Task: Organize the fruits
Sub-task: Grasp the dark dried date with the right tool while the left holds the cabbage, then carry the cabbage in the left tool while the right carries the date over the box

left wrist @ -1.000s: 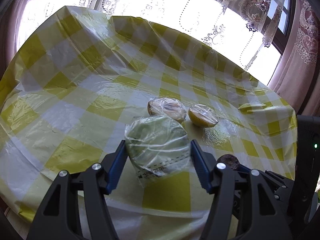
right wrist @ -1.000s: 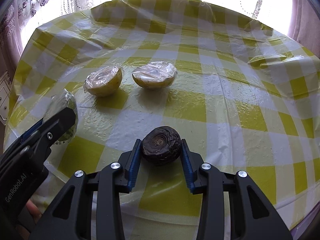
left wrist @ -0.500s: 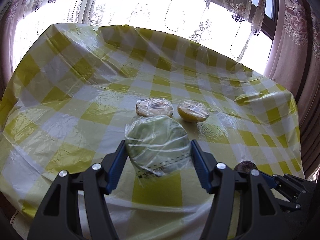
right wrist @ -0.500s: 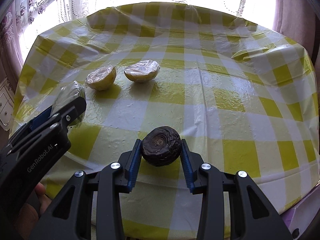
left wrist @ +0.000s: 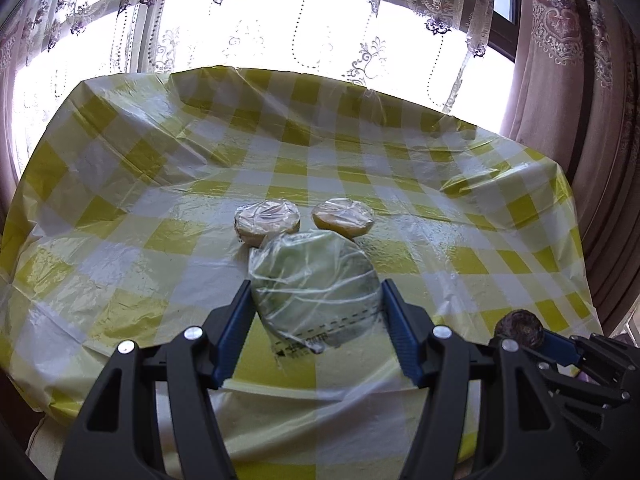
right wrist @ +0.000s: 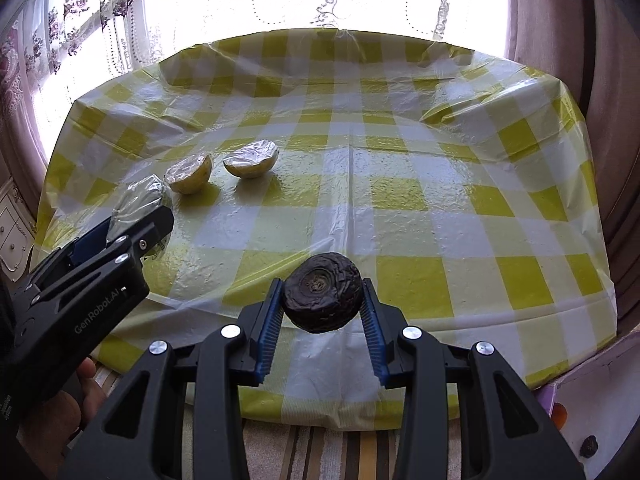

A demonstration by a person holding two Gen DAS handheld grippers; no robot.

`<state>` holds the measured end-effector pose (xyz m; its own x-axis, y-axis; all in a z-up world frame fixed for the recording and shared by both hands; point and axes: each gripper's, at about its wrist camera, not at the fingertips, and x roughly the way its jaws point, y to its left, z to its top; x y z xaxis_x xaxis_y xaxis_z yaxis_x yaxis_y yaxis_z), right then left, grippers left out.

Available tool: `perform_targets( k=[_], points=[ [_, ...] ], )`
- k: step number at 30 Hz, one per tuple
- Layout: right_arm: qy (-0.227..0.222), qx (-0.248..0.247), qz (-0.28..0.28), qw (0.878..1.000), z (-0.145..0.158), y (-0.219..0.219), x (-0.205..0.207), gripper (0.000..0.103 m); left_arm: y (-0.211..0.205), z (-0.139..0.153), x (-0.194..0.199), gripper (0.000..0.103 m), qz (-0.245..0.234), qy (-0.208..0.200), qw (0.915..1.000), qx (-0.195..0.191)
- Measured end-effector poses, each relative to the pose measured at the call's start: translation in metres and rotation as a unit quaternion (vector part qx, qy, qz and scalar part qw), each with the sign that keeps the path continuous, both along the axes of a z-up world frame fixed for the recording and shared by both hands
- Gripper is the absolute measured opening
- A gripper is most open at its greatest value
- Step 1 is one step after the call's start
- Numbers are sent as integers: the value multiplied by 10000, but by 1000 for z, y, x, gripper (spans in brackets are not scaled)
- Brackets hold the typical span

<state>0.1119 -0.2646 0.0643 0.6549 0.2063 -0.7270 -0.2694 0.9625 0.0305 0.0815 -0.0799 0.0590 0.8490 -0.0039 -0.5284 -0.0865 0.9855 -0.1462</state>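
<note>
My left gripper (left wrist: 316, 308) is shut on a green half fruit wrapped in plastic film (left wrist: 314, 286), held above the near edge of the table. It also shows in the right wrist view (right wrist: 140, 200). My right gripper (right wrist: 322, 304) is shut on a dark wrinkled round fruit (right wrist: 322, 298), held above the table's front edge; the left wrist view shows it at the lower right (left wrist: 519, 328). Two wrapped yellow fruit halves (left wrist: 267, 222) (left wrist: 343, 222) lie side by side on the tablecloth beyond the left gripper, also seen in the right wrist view (right wrist: 190, 174) (right wrist: 251, 159).
The table carries a yellow and white checked plastic cloth (right wrist: 400, 208) with wrinkles at the back. Lace curtains (left wrist: 280, 20) and a bright window stand behind it. A striped rug (right wrist: 340, 456) lies below the front edge.
Both grippers have pulled back and up from the table with their fruits still held; the two yellow halves look farther away and more of the table edge and floor shows.
</note>
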Motion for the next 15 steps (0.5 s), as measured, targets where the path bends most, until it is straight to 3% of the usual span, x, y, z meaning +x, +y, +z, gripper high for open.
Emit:
perform_targets(
  k=[15],
  points=[
    [-219, 215, -397, 9987, 23, -67, -43, 38, -83, 14, -35, 63, -937, -126, 9943, 482]
  ],
)
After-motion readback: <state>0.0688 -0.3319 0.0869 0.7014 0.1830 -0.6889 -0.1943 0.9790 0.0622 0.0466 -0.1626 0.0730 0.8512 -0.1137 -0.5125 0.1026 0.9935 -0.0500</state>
